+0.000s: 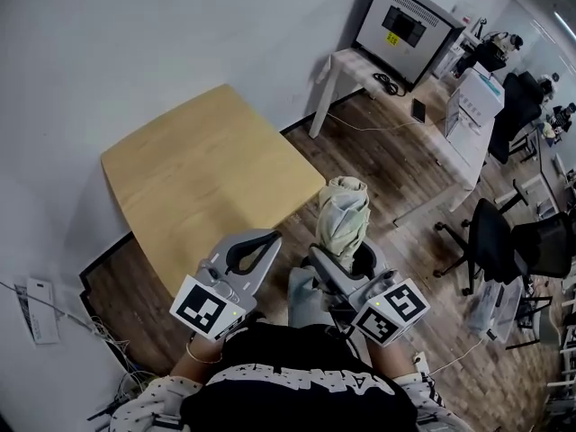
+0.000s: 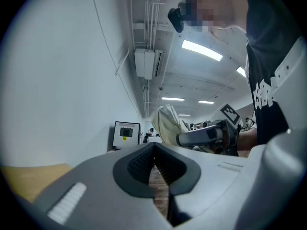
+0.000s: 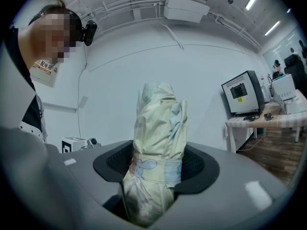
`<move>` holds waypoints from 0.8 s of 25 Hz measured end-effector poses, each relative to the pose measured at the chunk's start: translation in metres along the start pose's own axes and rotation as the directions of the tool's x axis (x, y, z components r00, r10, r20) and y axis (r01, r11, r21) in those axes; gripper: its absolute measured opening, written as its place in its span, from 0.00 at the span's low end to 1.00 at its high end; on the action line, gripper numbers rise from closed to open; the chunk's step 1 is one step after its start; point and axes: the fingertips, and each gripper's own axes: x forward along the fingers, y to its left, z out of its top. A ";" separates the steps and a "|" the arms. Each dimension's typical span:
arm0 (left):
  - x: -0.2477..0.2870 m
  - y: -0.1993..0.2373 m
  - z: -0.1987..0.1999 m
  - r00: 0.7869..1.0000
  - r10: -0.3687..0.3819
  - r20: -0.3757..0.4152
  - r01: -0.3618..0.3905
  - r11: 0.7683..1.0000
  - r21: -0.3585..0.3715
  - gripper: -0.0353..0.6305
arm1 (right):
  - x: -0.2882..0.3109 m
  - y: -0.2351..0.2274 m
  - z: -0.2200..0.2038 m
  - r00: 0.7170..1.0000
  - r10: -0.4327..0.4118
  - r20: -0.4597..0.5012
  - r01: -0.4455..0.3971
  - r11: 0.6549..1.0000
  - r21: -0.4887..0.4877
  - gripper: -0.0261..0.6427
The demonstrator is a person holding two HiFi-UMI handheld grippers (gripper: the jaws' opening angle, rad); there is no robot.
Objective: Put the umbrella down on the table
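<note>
A folded pale yellow-green umbrella (image 1: pixel 343 218) stands upright in my right gripper (image 1: pixel 347 261), which is shut on its lower part, just off the near right corner of the light wooden table (image 1: pixel 203 175). In the right gripper view the umbrella (image 3: pixel 157 138) fills the gap between the dark pads (image 3: pixel 199 164), a printed strap wrapped around it. My left gripper (image 1: pixel 270 239) hovers beside it over the table's near edge, shut with nothing in it. The left gripper view shows its tips (image 2: pixel 153 146) meeting, and the umbrella (image 2: pixel 167 123) in the right gripper (image 2: pixel 207 135) beyond.
A white wall runs behind the table. A white desk (image 1: pixel 349 65) carries a monitor (image 1: pixel 402 27) at the upper right. Black office chairs (image 1: pixel 491 238) and other desks stand on the wooden floor to the right. Cables and a white box (image 1: pixel 40 310) lie at the lower left.
</note>
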 end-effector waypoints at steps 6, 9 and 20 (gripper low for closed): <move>-0.004 0.020 -0.004 0.995 0.094 -0.036 -0.094 0.996 -0.007 0.05 | 0.023 -0.008 0.003 0.997 0.070 -0.012 -0.070 0.998 0.005 0.47; -0.004 0.034 -0.003 0.991 0.128 -0.026 -0.128 0.992 0.012 0.05 | 0.040 -0.008 0.002 0.993 0.112 -0.022 -0.111 0.994 0.013 0.47; 0.023 0.071 -0.007 0.976 0.214 -0.026 -0.213 0.976 0.034 0.05 | 0.084 -0.041 0.004 0.979 0.194 -0.067 -0.192 0.981 0.034 0.47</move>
